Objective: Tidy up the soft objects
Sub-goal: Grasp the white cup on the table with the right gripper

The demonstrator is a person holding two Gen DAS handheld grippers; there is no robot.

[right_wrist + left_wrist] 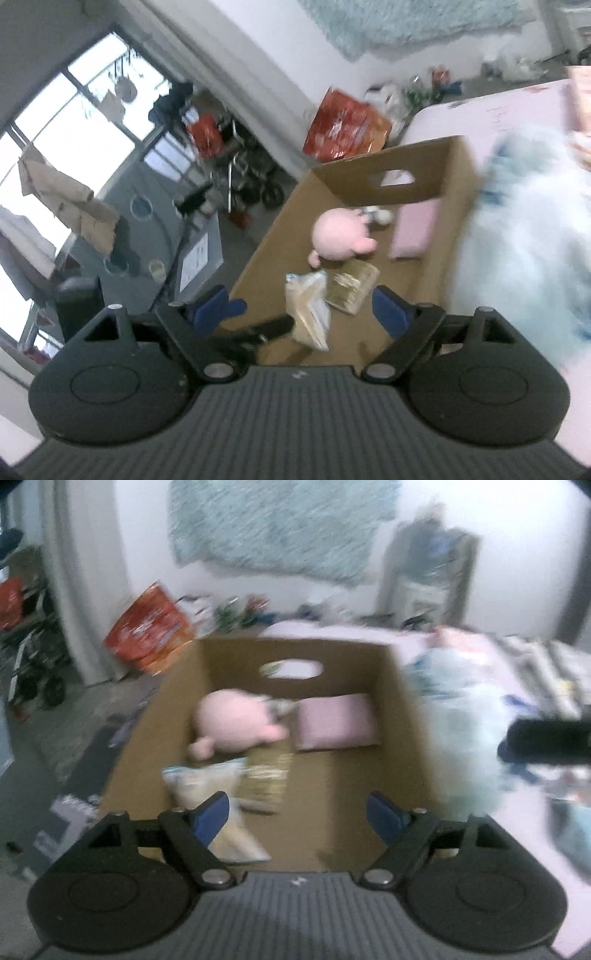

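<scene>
From the left wrist, the left tool (pixel 297 812) hangs released and empty over a cardboard box (pixel 406 716) holding one pink plush (pixel 236 725), one pink cushion (pixel 336 722) and two packets; a fluffy pale-blue toy (pixel 465 731) sits just right of the box. From the right wrist, the right tool (pixel 308 314) gapes empty too, and only here a window (pixel 74 122) shows.
</scene>
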